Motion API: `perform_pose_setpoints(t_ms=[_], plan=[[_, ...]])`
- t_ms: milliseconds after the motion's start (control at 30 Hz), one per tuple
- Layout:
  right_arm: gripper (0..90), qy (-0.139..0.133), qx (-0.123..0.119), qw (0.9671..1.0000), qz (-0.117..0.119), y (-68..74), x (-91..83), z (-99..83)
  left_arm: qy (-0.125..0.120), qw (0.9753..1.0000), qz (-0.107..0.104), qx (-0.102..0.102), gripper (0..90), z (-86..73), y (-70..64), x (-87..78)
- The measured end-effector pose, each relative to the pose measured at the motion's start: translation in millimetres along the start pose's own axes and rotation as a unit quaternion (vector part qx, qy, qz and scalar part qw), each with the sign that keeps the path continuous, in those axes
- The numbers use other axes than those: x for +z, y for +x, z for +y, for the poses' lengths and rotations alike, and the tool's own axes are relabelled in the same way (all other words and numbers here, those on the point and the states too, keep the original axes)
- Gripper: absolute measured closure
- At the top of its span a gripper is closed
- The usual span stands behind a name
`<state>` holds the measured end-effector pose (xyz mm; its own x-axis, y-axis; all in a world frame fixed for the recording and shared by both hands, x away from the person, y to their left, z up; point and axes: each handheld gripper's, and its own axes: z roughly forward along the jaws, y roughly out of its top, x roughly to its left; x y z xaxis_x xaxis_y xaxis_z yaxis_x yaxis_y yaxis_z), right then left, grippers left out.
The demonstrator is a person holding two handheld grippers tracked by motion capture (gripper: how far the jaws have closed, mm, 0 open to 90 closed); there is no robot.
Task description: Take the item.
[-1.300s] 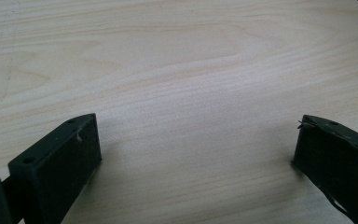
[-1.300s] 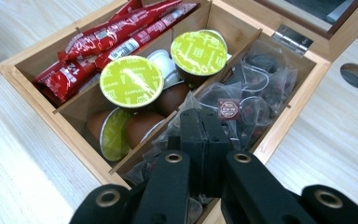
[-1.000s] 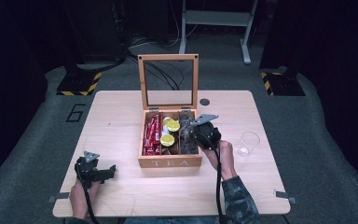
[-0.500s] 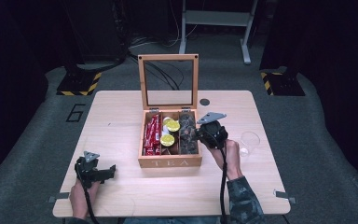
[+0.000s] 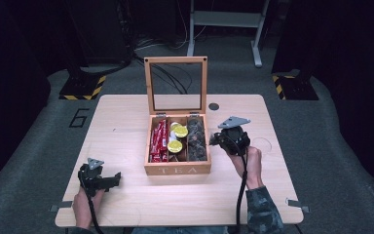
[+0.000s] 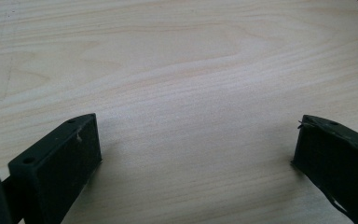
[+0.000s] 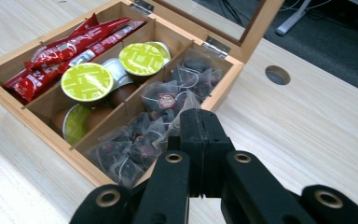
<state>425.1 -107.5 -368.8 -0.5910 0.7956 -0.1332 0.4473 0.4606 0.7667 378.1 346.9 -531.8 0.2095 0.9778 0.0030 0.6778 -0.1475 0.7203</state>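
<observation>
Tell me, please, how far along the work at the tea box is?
Done: the tea box has its lid standing open. In hand: the right gripper, fingers shut, seems to pinch the corner of a clear tea bag at the box's right compartment. The left gripper is open over the bare table. Left: probably lifting that bag clear and setting it down.

High view looked forward and down over the tea box (image 5: 177, 146), right tool view sat close beside that box (image 7: 121, 88), left tool view faced bare table (image 6: 182, 70).
</observation>
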Motion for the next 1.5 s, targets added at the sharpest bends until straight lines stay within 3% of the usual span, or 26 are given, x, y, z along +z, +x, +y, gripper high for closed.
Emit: perform_pose_setpoints(t_ms=[633, 833, 1500], plan=[[90.0, -0.008, 0.037, 0.9983, -0.044, -30.6, -27.0, -17.9, 0.000, 1.0000, 0.000, 0.000, 0.3, 0.0, 0.0, 0.0], [90.0, -0.004, 0.038, 0.9976, -0.058, -42.1, -33.8, -24.1, 0.000, 1.0000, 0.000, 0.000, 0.3, 0.0, 0.0, 0.0], [90.0, 0.009, 0.088, 0.9906, -0.105, -81.7, -51.1, -53.8, 0.000, 1.0000, 0.000, 0.000, 0.3, 0.0, 0.0, 0.0]])
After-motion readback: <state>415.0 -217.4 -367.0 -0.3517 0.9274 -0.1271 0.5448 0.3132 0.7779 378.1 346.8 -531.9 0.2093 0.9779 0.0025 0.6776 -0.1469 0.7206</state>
